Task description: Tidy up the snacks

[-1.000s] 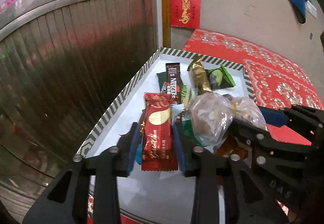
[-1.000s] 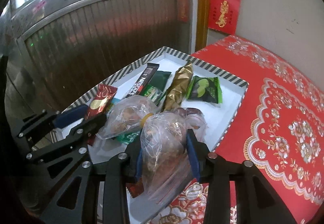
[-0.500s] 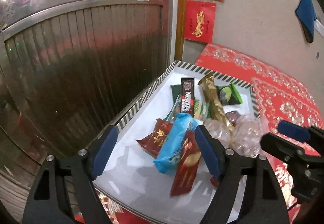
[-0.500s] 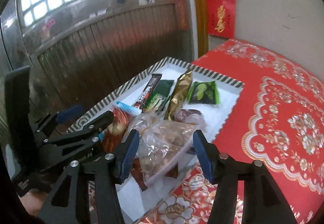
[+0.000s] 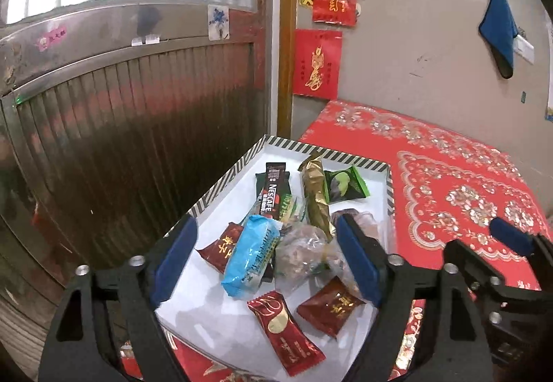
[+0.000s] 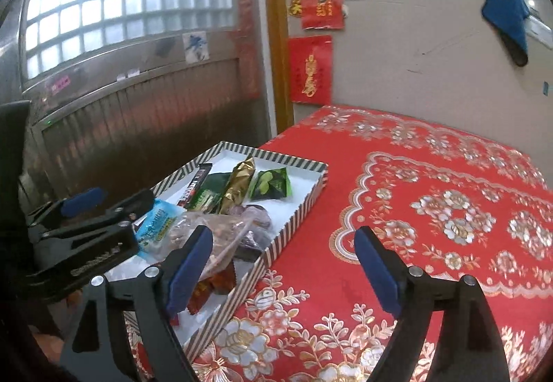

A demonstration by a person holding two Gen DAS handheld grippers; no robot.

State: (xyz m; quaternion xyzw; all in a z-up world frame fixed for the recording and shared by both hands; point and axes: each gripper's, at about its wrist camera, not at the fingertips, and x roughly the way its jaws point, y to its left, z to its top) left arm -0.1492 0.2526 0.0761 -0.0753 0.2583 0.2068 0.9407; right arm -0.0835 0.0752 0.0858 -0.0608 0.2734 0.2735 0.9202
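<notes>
Both tools hang empty with their blue-padded jaws spread wide: the left gripper point(image 5: 266, 261) above the near end of the striped-rim tray point(image 5: 221, 185), the right gripper point(image 6: 283, 264) over the red floral tablecloth point(image 6: 432, 209) at the tray's 3 o'clock side. The snacks lie loose in the tray, with a light-blue packet point(image 5: 250, 255) beside a clear bag of nuts point(image 5: 300, 252), a long red wafer wrapper point(image 5: 285, 332) at 6 o'clock, and a Nescafe stick point(image 5: 274, 190), gold packet point(image 5: 314, 195) and green packet point(image 5: 344, 183) toward 12 o'clock.
</notes>
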